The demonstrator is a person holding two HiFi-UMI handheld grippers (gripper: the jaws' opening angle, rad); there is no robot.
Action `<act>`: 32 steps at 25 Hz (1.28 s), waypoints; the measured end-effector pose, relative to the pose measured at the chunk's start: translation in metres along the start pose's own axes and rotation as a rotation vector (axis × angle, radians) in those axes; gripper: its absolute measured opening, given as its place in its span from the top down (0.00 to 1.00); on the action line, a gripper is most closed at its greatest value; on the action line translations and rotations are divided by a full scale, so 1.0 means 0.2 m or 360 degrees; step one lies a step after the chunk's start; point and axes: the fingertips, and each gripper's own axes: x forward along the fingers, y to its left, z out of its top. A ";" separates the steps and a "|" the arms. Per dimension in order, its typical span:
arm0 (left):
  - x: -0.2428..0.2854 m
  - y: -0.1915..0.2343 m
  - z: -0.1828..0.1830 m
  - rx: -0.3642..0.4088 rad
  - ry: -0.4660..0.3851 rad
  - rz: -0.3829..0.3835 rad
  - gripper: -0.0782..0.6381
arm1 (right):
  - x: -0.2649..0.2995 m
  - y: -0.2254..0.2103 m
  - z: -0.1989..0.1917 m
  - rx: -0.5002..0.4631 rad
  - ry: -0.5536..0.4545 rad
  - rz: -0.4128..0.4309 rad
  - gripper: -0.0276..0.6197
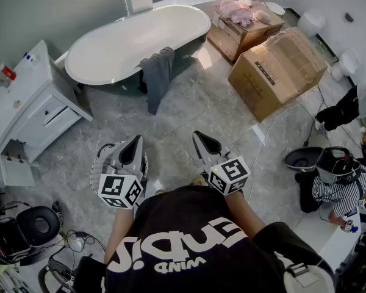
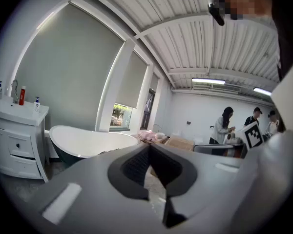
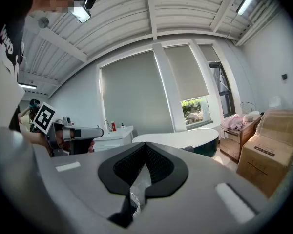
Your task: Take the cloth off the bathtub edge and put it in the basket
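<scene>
A dark grey cloth [image 1: 157, 73] hangs over the near edge of the white bathtub [image 1: 134, 41] and trails down toward the floor. It is far ahead of both grippers. My left gripper [image 1: 136, 140] is shut and holds nothing. It hovers over a white perforated basket [image 1: 96, 166], which it mostly hides. My right gripper [image 1: 199, 135] is beside it, also shut and empty. The left gripper view shows the left gripper [image 2: 149, 146] pointing at the bathtub [image 2: 88, 140]. In the right gripper view, the right gripper [image 3: 146, 144] points at the bathtub [image 3: 185, 138] too, where a bit of the cloth [image 3: 188, 148] shows.
A white vanity cabinet [image 1: 30, 115] stands at the left. Large cardboard boxes [image 1: 280, 69] and a crate of pink items [image 1: 244, 23] lie right of the tub. A person [image 1: 338, 185] crouches at the right. Cables and black gear [image 1: 39, 224] lie at the lower left.
</scene>
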 end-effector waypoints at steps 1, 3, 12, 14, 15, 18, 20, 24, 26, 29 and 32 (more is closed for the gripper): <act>0.00 0.00 0.00 0.0002 0.0000 0.0000 0.90 | 0.01 0.00 0.00 -0.0003 0.0000 0.0003 0.94; 0.01 0.00 0.00 0.0003 0.0002 0.0002 0.89 | 0.02 0.01 -0.01 -0.0003 0.0001 0.0008 0.94; 0.04 -0.03 -0.02 0.0002 0.0016 0.0032 0.90 | 0.01 0.02 0.02 -0.0074 0.0013 0.0097 0.94; 0.06 -0.04 -0.04 -0.0008 0.0019 0.0043 0.90 | -0.01 0.00 0.02 -0.0087 0.0024 0.0105 0.94; 0.08 -0.06 -0.06 -0.0012 0.0018 0.0047 0.90 | -0.02 -0.02 0.02 -0.0098 0.0027 0.0113 0.94; 0.12 -0.13 -0.11 -0.0018 0.0011 0.0061 0.90 | -0.08 -0.09 0.01 -0.0130 0.0039 0.0137 0.94; 0.14 -0.17 -0.15 -0.0039 0.0007 0.0076 0.90 | -0.12 -0.14 -0.02 -0.0140 0.0056 0.0140 0.94; 0.18 -0.22 -0.17 -0.0057 -0.0001 0.0101 0.90 | -0.15 -0.24 -0.04 -0.0127 0.0080 0.0134 0.94; 0.20 -0.24 -0.17 -0.0044 0.0008 0.0105 0.90 | -0.16 -0.27 -0.04 -0.0111 0.0082 0.0135 0.94; 0.22 -0.25 -0.19 -0.0030 0.0022 0.0111 0.90 | -0.15 -0.30 -0.06 -0.0095 0.0075 0.0136 0.94; 0.26 -0.24 -0.20 -0.0024 0.0042 0.0100 0.90 | -0.12 -0.32 -0.05 -0.0071 0.0058 0.0128 0.94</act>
